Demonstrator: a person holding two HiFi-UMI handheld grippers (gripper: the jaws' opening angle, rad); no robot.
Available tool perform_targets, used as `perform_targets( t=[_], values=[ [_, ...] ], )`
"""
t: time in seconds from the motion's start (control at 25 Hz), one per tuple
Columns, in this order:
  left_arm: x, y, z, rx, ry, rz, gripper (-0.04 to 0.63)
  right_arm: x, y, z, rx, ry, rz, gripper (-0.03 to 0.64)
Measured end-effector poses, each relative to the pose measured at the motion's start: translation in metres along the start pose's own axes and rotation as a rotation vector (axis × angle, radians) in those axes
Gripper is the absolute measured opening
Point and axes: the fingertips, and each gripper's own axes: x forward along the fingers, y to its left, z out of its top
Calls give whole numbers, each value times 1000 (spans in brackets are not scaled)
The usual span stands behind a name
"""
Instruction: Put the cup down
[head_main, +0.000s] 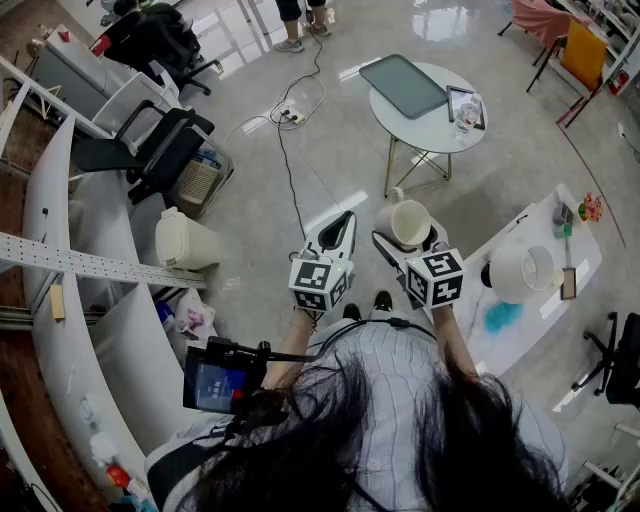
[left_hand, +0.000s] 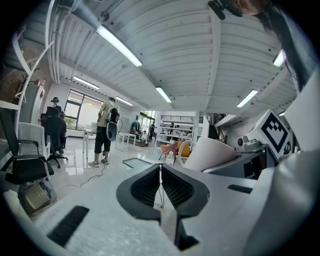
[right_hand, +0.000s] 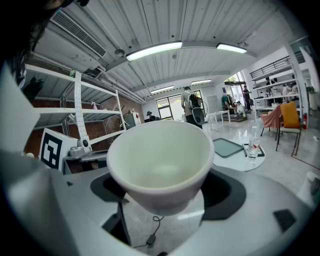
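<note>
Right of centre in the head view, our right gripper (head_main: 407, 238) pinched the cream ceramic cup (head_main: 404, 220), empty, jaws spread wide round its base, over the grey floor (head_main: 330, 170). Our left gripper (head_main: 336, 232) had its jaws pressed together.

Round table (head_main: 420, 128): dark tray (head_main: 403, 85), bottle (right_hand: 252, 144). Floor (head_main: 330, 170): cable (head_main: 285, 160), bin (head_main: 183, 240).

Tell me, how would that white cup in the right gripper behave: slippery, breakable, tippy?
The cup looks smooth and glazed, so it probably slides easily against the fingers. It seems stiff ceramic, so likely brittle if dropped onto the hard floor. It narrows toward its base, so it may tip if nudged near the rim.
</note>
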Motion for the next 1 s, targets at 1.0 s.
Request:
perform_targets(
  t=[1.0],
  values=[
    [53, -7, 4, 5, -7, 34, 18, 13, -50, 10, -32, 17, 43, 408]
  ],
)
